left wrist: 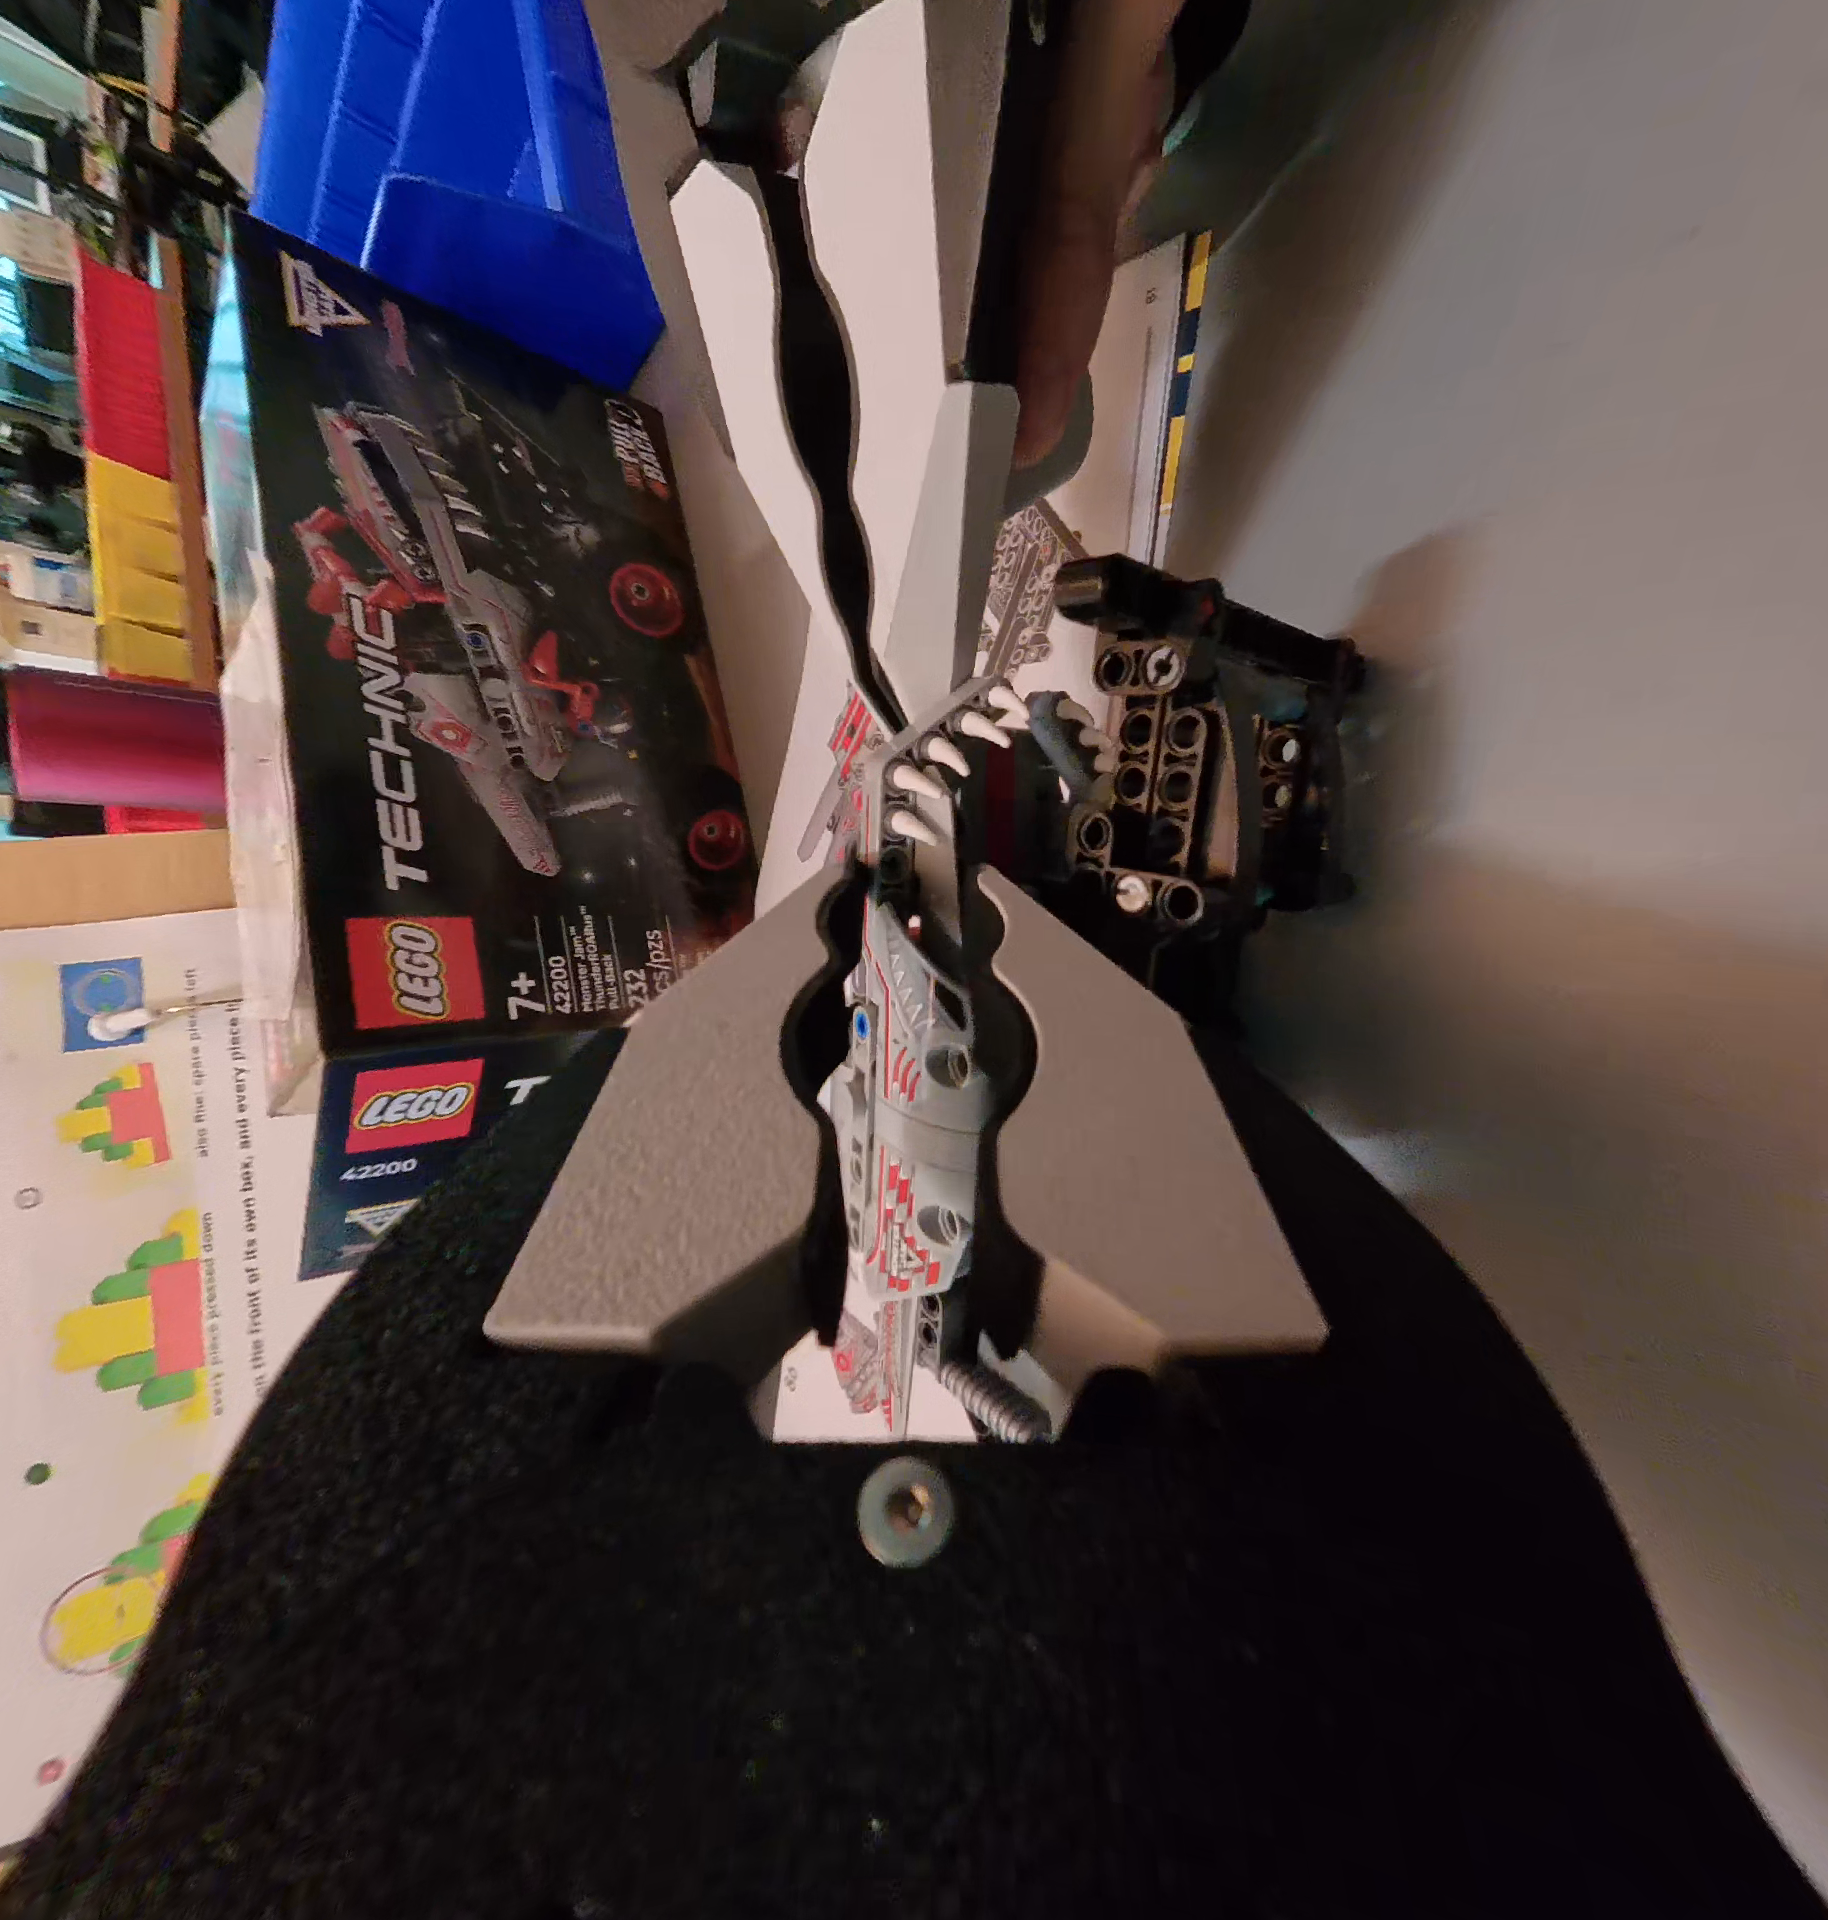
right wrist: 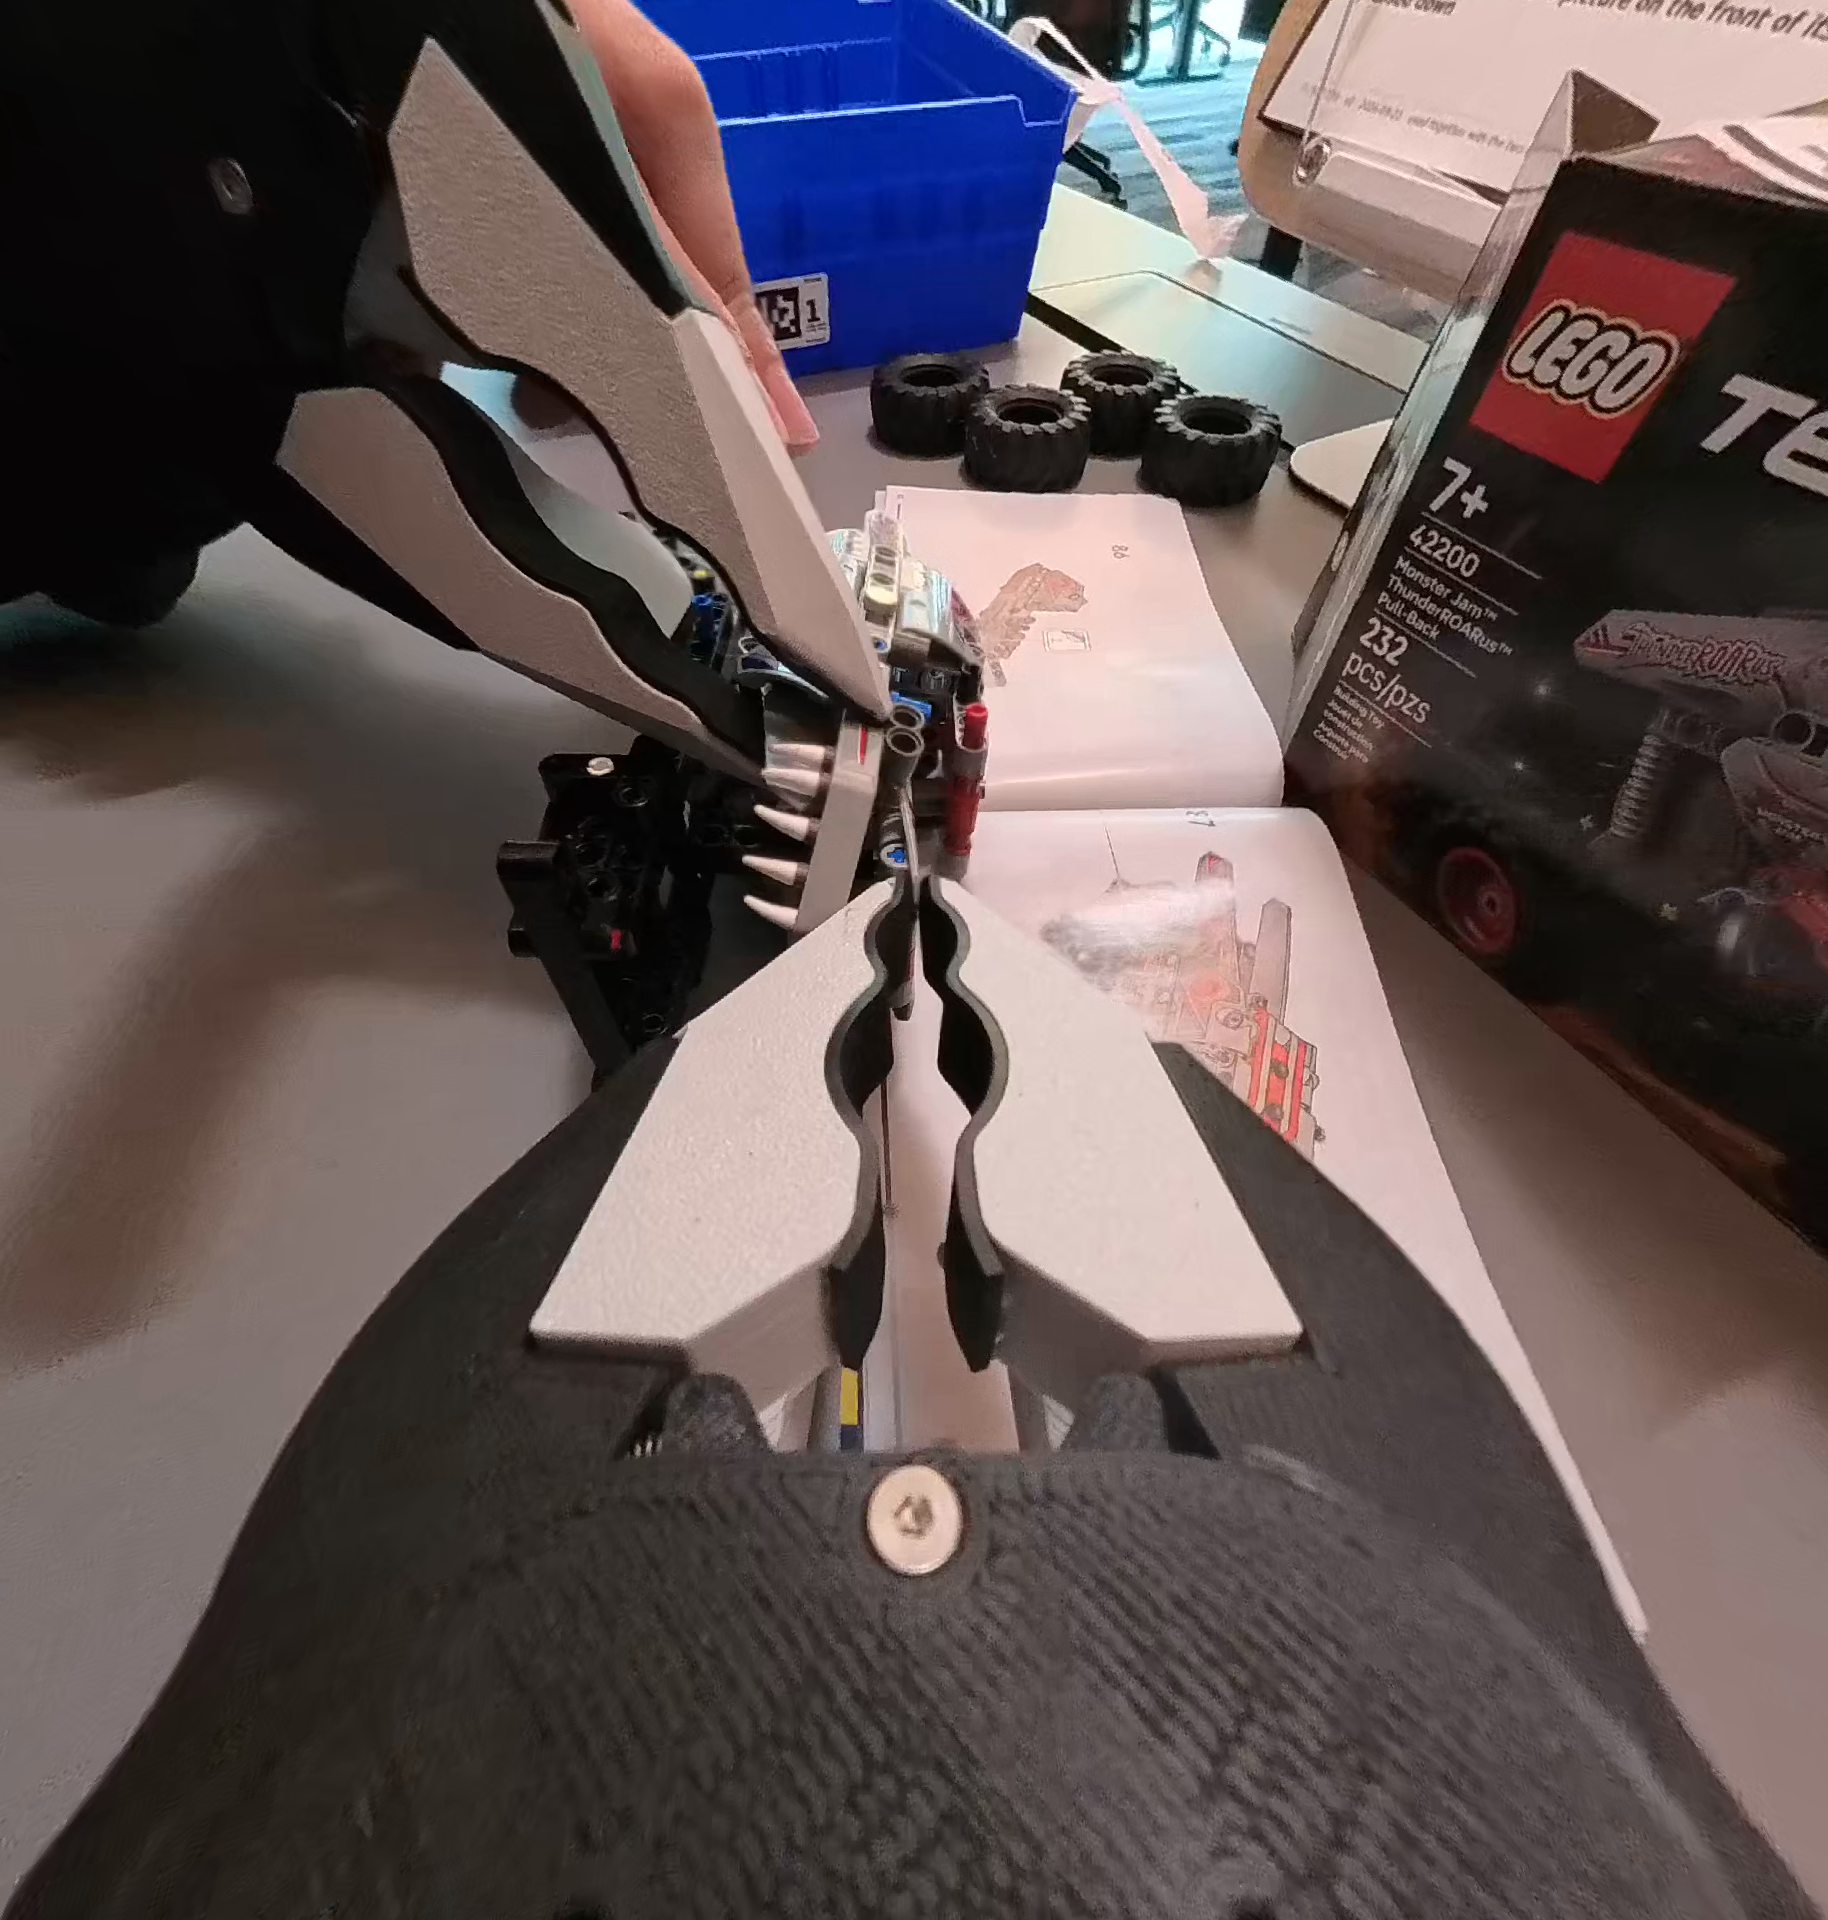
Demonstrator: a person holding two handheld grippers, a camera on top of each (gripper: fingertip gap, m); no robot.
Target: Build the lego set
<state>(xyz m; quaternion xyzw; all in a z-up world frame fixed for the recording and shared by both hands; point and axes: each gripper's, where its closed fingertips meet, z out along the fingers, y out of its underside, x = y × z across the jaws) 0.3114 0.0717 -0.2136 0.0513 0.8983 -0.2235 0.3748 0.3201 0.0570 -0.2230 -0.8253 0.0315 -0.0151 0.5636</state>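
Note:
My left gripper [left wrist: 905, 894] is shut on the grey dinosaur body [left wrist: 905, 1132] with red stickers and holds it off the table. Its jaw beam [left wrist: 925, 769] with white teeth sticks out past my fingertips. The black chassis [left wrist: 1180, 769] stands on the table just behind it. In the right wrist view, my right gripper [right wrist: 912, 894] is shut on a thin grey part of the same body, right beside the toothed beam [right wrist: 837, 821]. The left gripper [right wrist: 827, 738] comes in from the upper left, above the chassis [right wrist: 598, 883].
Several black tyres [right wrist: 1024, 436] lie behind the open instruction booklet [right wrist: 1097, 675]. The set's box [right wrist: 1616, 623] stands at the right and a blue bin [right wrist: 889, 177] at the back. Bare grey table [right wrist: 214, 935] lies to the left. My two grippers' fingertips are within a few centimetres of each other.

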